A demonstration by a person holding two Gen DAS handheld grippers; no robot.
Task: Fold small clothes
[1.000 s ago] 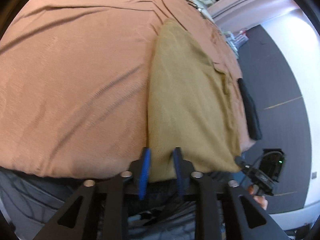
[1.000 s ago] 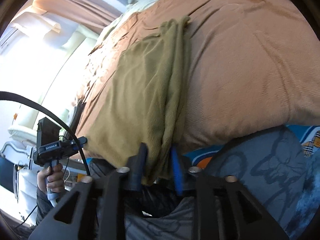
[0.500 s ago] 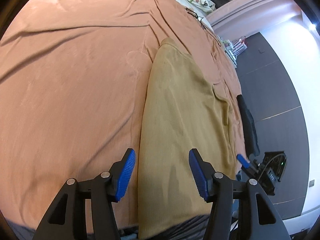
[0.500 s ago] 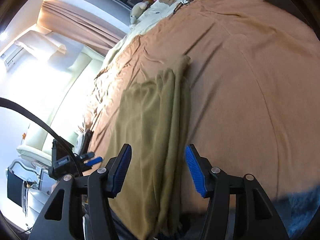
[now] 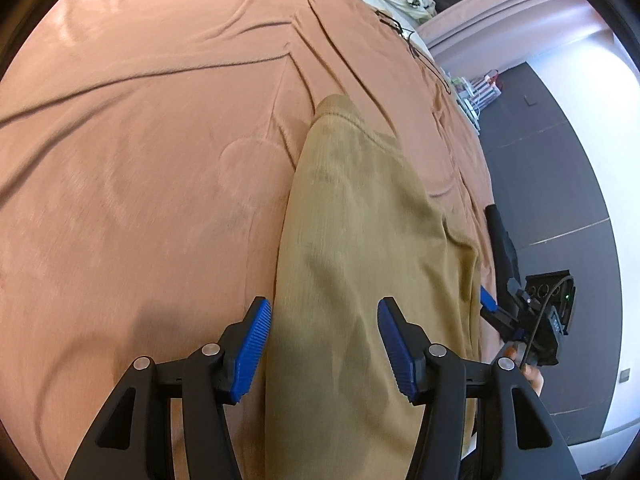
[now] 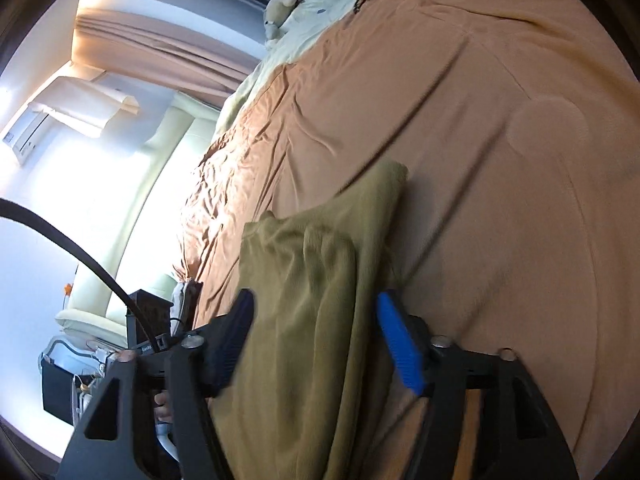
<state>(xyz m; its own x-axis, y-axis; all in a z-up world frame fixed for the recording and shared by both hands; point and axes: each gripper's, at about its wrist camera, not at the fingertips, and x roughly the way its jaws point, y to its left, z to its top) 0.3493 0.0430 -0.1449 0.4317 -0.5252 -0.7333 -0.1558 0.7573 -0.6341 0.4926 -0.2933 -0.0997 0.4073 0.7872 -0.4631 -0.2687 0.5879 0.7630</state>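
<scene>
Nearest the left wrist camera, the left gripper (image 5: 324, 344) is seen with its ribbed blue pads spread apart over the near end of the olive garment (image 5: 360, 248), neither pad pressing on the cloth. The right gripper (image 6: 316, 340) is likewise held apart, its jaws having just been opening, with the garment's bunched edge between them but not pinched. The garment is laid lengthwise on the bed, folded into a long narrow strip that tapers to a rounded far end; its knit is finely ribbed and soft, with shallow creases, and stacked layers are shown along one side in the right wrist view. Beneath it, the bed's orange-brown cover (image 5: 140, 140) is spread, smooth and faintly shiny, with long wrinkles. Farther off, a pale patterned sheet (image 6: 320, 8) and plush toys (image 6: 280, 8) are seen at the bed's head.
</scene>
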